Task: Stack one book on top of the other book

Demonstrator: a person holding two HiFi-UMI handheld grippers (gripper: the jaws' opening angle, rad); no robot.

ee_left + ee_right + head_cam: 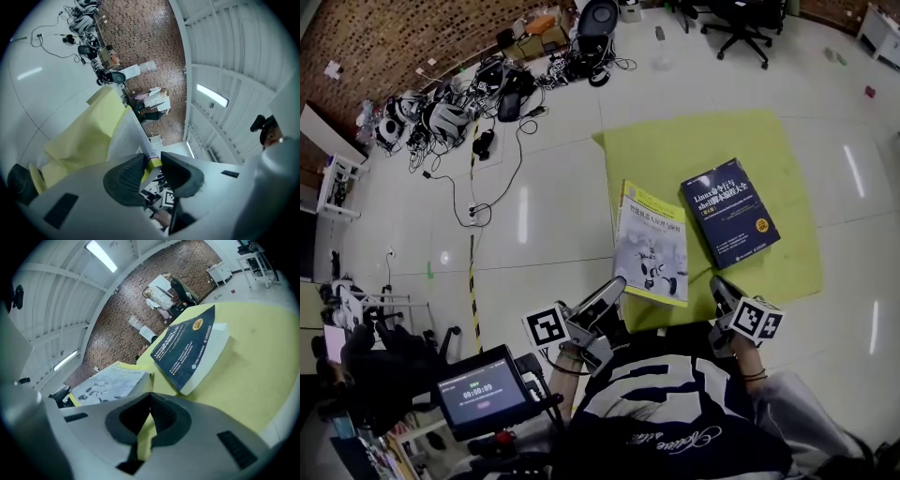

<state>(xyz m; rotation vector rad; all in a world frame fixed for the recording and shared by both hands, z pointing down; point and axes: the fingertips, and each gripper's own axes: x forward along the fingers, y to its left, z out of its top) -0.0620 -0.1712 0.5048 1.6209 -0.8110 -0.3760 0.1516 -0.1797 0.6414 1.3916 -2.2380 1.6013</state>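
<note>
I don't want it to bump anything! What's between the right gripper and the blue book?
Only bare yellow mat. The right gripper view shows it stretching from the right gripper, jaws together, to the blue book.

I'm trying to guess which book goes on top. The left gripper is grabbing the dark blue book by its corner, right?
No. The left gripper is grabbing the yellow-and-white book by its corner, not the dark blue book, which lies untouched on the mat. The head view shows it; the left gripper view shows the yellow edge between the jaws.
</note>
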